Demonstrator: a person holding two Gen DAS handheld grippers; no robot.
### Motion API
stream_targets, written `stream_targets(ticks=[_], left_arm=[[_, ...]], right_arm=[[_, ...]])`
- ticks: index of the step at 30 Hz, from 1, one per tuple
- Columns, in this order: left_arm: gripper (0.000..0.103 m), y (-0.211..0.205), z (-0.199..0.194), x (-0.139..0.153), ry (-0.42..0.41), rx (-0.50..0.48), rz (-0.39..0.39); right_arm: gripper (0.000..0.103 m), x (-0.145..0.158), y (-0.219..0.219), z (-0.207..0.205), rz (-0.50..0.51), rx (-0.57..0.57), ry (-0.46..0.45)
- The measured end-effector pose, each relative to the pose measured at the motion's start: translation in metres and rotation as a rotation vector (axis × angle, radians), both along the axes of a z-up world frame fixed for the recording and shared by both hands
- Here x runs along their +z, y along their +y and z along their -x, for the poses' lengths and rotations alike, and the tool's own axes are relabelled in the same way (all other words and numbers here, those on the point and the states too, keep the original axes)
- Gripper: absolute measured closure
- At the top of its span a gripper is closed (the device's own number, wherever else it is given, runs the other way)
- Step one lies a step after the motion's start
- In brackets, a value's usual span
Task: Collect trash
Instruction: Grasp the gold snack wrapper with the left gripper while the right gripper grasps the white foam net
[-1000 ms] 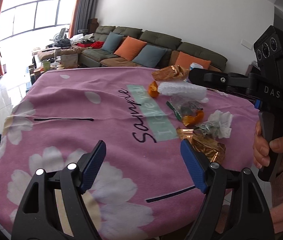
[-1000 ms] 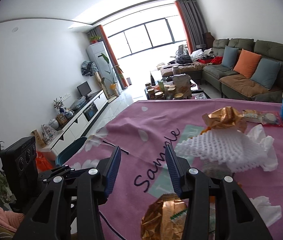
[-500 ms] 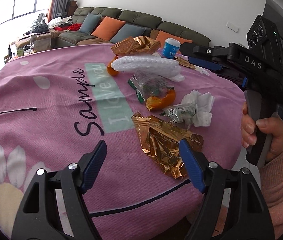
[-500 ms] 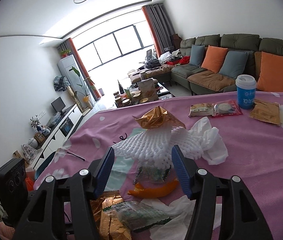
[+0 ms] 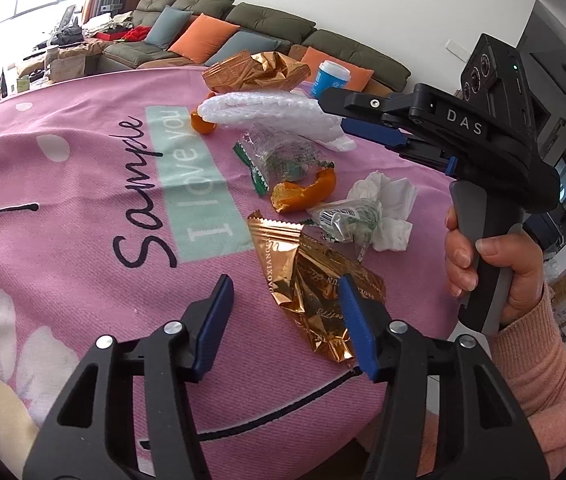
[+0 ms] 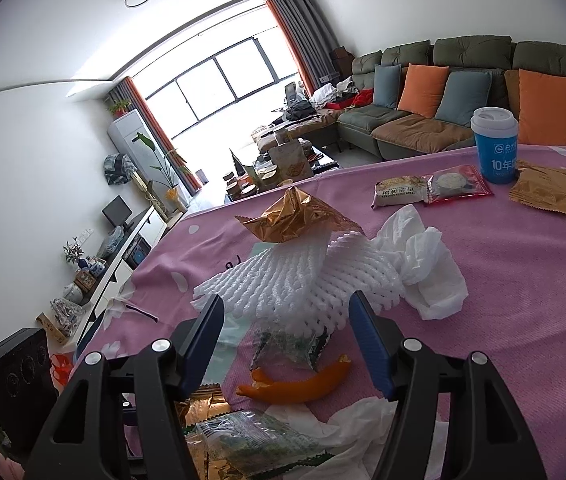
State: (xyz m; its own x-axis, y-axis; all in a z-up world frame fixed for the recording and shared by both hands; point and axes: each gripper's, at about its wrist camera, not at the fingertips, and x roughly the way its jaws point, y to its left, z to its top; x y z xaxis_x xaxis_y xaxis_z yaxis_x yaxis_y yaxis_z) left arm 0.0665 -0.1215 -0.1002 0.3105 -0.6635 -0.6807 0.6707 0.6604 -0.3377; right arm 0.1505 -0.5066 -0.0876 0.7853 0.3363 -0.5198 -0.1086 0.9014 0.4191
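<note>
Closing left claw (image 5: 283, 308) over crinkled gold foil wrapper (image 5: 311, 280), untouched.

Left part of desk (image 5: 63, 208) bare pink cloth, free to pass. Trash crowds the right part: gold wrapper (image 5: 307, 280) lies partly between the jaws of the left hand-held gripper (image 5: 283, 312), which have just been closing; peel (image 5: 303, 196), tissue (image 5: 387, 208), clear bags close behind. Foam net (image 6: 299, 276) heaped just ahead of right hand-held gripper (image 6: 287, 320), gold foil on top. Right hand-held gripper and hand (image 5: 487, 264) block the right edge. Cup (image 6: 495, 144) and packets stand along the far edge.
</note>
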Motion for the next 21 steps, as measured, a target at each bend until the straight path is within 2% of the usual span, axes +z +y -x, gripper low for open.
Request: stream_targets(ticks=[3,6,8,15,21], left_arm=[[0.065,-0.002,0.002,-0.001,0.007,-0.016,0.001],[0.075,-0.002,0.002,-0.002,0.015,-0.020,0.004],[0.086,0.000,0.003,-0.002,0.023,-0.024,0.009],[0.088,0.006,0.004,-0.001,0.018,-0.019,0.021],[0.089,0.020,0.003,0.006,-0.003,0.009,0.032]], right_arm=[[0.046,-0.001,0.001,-0.003,-0.007,0.008,0.006],[0.056,-0.002,0.002,-0.004,-0.018,0.017,0.013],[0.067,-0.003,0.003,-0.004,-0.019,0.025,0.015],[0.094,0.001,0.007,-0.001,-0.003,0.038,-0.006],[0.095,0.011,0.008,0.007,0.008,0.041,-0.037]])
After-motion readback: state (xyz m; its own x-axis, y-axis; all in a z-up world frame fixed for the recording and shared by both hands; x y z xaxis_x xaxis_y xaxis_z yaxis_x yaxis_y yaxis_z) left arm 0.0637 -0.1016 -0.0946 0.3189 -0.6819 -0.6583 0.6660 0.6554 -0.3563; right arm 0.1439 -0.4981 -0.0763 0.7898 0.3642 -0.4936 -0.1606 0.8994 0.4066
